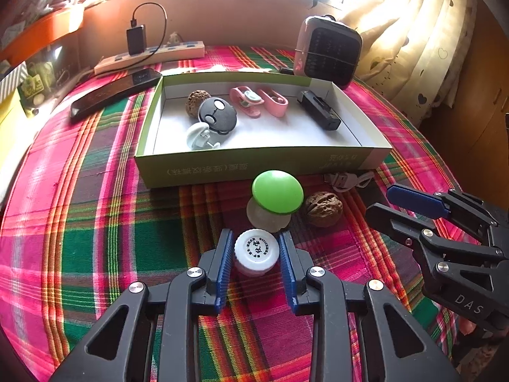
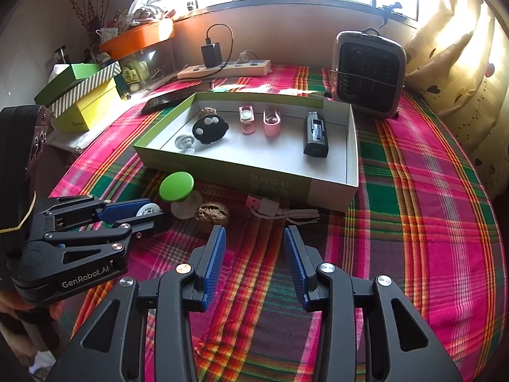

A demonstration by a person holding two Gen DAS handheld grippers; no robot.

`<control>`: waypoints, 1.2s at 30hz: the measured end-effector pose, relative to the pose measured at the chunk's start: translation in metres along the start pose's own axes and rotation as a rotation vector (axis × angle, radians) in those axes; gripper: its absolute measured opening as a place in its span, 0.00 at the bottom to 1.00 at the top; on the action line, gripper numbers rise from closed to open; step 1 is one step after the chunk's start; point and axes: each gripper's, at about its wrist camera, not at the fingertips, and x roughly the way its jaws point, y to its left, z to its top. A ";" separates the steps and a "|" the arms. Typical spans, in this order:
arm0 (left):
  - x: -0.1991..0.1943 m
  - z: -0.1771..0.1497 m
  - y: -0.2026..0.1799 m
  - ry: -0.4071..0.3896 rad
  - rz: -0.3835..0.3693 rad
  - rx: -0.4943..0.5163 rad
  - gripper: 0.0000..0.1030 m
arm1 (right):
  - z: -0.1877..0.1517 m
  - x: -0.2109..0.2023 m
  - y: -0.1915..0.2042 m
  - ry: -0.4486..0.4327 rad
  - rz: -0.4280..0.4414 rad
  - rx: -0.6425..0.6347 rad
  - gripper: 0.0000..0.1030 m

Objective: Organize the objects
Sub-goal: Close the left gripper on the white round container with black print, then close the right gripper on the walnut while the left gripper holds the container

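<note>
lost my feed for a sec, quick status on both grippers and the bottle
Left gripper shut on white-capped bottle, on the cloth. Right gripper open, empty. Green mushroom toy stands between the bottle and box.

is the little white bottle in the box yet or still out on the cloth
Out: the white bottle stands upright on the plaid cloth, between the left tool's pads, outside the box.

Walnut (image 1: 324, 212) right of mushroom (image 1: 276, 200) — box (image 1: 254, 165) behind.

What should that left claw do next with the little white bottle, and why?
Probably lift it straight up. The left gripper has its blue pads against the white bottle, which stands on the cloth close to the green-capped mushroom, while the open box lies beyond.
</note>
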 end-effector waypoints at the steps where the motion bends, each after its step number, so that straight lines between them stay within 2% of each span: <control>1: -0.001 -0.001 0.002 0.000 0.001 -0.006 0.26 | 0.000 0.001 0.002 0.002 0.004 -0.003 0.39; 14: -0.009 -0.008 0.029 -0.011 0.020 -0.062 0.25 | 0.006 0.025 0.021 0.034 0.042 -0.029 0.39; 36: -0.008 -0.007 0.030 -0.015 0.010 -0.066 0.25 | 0.011 0.039 0.025 0.052 0.034 -0.045 0.39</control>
